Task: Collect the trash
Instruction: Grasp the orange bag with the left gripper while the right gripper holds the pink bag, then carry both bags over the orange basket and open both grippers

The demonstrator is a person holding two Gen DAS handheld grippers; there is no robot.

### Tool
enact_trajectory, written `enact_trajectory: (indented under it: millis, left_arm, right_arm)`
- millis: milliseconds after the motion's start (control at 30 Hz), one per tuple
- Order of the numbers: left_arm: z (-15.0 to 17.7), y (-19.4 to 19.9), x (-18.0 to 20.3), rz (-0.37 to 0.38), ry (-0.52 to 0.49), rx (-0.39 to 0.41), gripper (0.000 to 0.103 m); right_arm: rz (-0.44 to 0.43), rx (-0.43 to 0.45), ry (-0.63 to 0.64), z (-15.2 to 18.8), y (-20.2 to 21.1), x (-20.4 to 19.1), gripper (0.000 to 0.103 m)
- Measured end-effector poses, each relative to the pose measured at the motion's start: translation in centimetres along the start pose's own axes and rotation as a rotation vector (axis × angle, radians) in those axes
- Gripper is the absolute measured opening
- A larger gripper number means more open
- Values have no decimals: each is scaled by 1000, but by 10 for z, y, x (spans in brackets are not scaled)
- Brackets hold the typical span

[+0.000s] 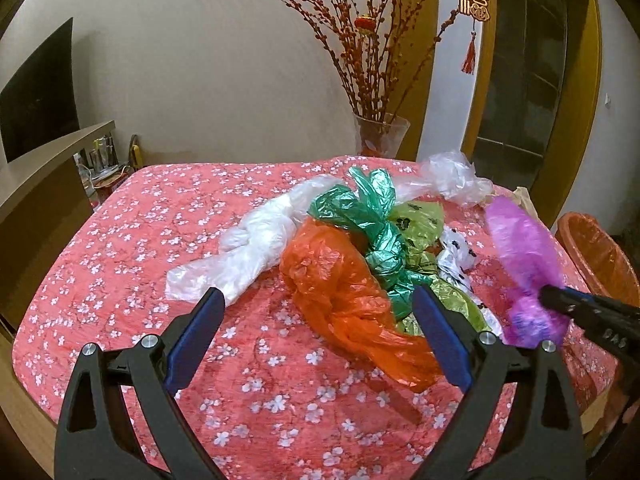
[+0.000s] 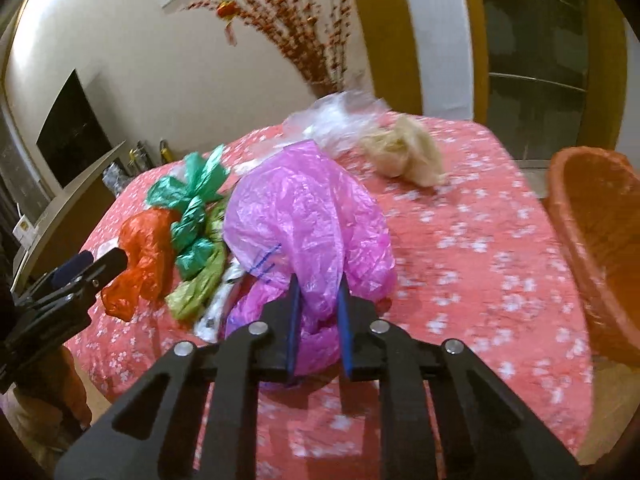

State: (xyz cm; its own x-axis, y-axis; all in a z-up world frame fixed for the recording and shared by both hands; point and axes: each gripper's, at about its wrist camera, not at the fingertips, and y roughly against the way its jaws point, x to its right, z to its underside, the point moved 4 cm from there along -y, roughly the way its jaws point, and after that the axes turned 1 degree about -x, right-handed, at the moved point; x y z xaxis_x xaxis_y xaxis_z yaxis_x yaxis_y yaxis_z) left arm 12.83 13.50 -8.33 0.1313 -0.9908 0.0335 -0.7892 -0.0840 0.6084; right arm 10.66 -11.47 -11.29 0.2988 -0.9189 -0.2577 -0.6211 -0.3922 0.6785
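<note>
Crumpled plastic bags lie heaped on a table with a red flowered cloth [image 1: 120, 248]. My right gripper [image 2: 319, 288] is shut on the purple bag [image 2: 304, 216], whose plastic is pinched between the blue pads; the same purple bag [image 1: 524, 252] stands raised at the right of the left wrist view. My left gripper [image 1: 318, 300] hangs open above the cloth, its pads on either side of the orange bag [image 1: 336, 284] without touching it. Green [image 1: 368, 216], yellow-green [image 1: 420, 220], white [image 1: 256, 248] and clear [image 1: 452, 176] bags lie behind. A beige bag [image 2: 404, 152] lies apart.
An orange woven basket [image 2: 592, 232] with an orange liner stands off the table's right edge. A glass vase [image 1: 380, 136] of red branches stands behind the table's far edge. A wooden counter [image 1: 48, 160] and a dark screen are on the left.
</note>
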Motion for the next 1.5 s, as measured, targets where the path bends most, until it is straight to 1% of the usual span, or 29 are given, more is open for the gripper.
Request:
enact_trajectory:
  millis: [133, 267, 367, 433, 467, 500, 533, 633, 667, 733, 800, 1000, 1167, 1333, 1500]
  left_arm:
    - [-1, -5, 3, -5, -4, -13, 91]
    - [-3, -14, 5, -18, 0, -35, 86]
    - [-3, -25, 4, -20, 22, -68, 79]
    - [-1, -31, 2, -13, 42, -92, 71]
    - [0, -33, 2, -7, 48, -99, 69]
    - [1, -36, 2, -2, 54, -109, 64]
    - [2, -38, 2, 5, 54, -116, 57]
    - [4, -40, 4, 21, 52, -126, 44]
    - [4, -39, 5, 25, 49, -124, 42]
    - [5, -37, 5, 31, 46, -115, 34]
    - [5, -34, 4, 45, 55, -106, 31]
    - [2, -13, -4, 67, 80, -59, 31]
    - [-9, 8, -5, 77, 94, -10, 31]
    - [-27, 29, 10, 117, 83, 53, 31]
    - [-38, 37, 36, 183, 50, 78, 31]
  right_arm:
    - [30, 29, -18, 1, 14, 15, 16]
    - [40, 32, -29, 2, 19, 25, 16]
    - [42, 26, -36, 4, 18, 27, 16]
    - [40, 21, -41, 6, 17, 29, 16]
    - [39, 18, -43, 7, 17, 29, 16]
    - [39, 17, -44, 7, 16, 29, 16]
    - [38, 16, -45, 8, 15, 29, 16]
    - [37, 17, -48, 8, 15, 30, 16]
    - [37, 17, -48, 8, 15, 30, 16]
    - [37, 20, -49, 8, 16, 29, 16]
    - [35, 25, -50, 8, 19, 28, 16]
    - [26, 55, -47, 4, 31, 23, 16]
    - [20, 92, -40, -2, 45, 21, 16]
    - [31, 137, -44, -8, 61, 23, 16]
    - [74, 185, -56, -10, 76, 33, 16]
